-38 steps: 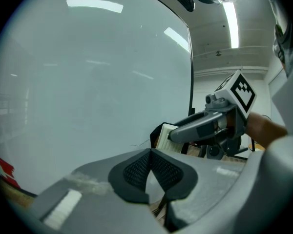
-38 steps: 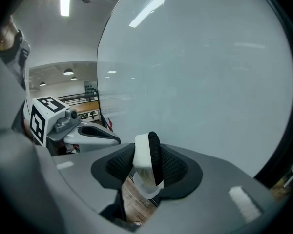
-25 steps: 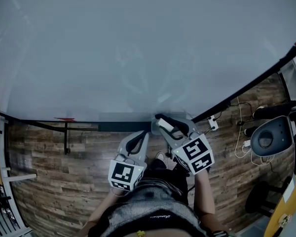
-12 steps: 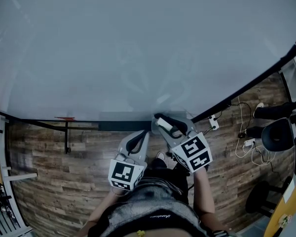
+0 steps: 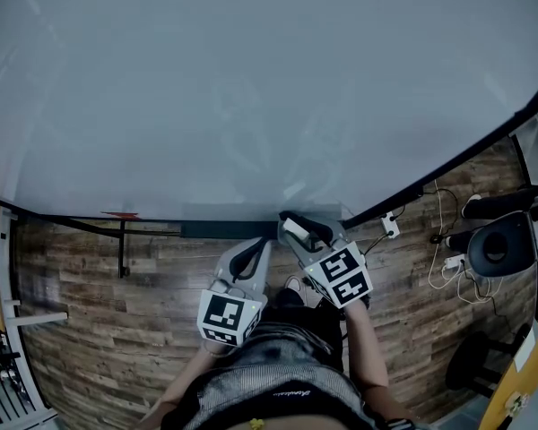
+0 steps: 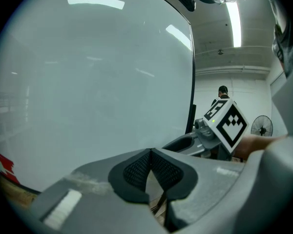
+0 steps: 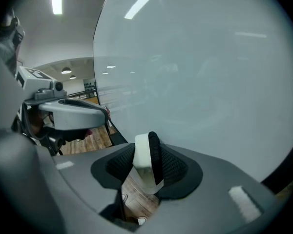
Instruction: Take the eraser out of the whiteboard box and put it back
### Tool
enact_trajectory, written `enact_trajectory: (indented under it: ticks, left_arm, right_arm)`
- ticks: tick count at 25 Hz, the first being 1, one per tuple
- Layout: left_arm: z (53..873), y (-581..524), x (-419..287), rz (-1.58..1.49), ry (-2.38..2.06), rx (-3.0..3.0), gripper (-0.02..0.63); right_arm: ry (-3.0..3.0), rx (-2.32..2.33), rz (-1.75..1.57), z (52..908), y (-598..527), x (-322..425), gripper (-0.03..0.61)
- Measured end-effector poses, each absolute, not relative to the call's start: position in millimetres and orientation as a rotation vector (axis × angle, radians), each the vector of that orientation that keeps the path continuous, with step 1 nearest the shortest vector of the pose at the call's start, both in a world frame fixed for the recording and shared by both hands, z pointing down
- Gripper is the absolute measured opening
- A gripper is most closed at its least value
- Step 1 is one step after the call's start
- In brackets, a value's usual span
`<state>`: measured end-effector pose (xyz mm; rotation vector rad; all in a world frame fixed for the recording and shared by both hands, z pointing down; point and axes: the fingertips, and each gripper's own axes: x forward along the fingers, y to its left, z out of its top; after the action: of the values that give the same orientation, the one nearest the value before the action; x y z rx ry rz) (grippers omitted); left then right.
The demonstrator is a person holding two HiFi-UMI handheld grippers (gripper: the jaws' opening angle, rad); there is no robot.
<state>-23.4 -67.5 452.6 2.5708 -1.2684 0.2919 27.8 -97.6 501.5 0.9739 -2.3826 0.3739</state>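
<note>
Holding a white-and-black block eraser (image 7: 142, 156) in the right gripper (image 5: 298, 227) jaws, lower centre; left gripper (image 6: 150, 155) jaws pinched together, empty. Looks like put-back time: next, ease it into the dark whiteboard box (image 5: 224, 230).

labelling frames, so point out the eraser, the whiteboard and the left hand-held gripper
eraser (image 7: 141, 151), right gripper view, on its white body
whiteboard (image 5: 251, 88), head view, on its bare surface
left hand-held gripper (image 6: 150, 155), left gripper view, where its closed fingertips meet

Wood-plank floor (image 5: 117, 330), ceiling strip lights (image 6: 233, 16), perhaps a chair (image 5: 493, 249) at right
</note>
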Motion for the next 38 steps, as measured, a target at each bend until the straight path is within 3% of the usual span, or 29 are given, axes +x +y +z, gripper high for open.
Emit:
enact_trajectory:
  ticks: [38]
  left_arm:
    - [462.1,-67.5,-22.7,0.312,-1.263,2.559,0.002]
  right_arm:
    - [-2.356,0.983,0.353,536.7,-101.5,27.3,0.163]
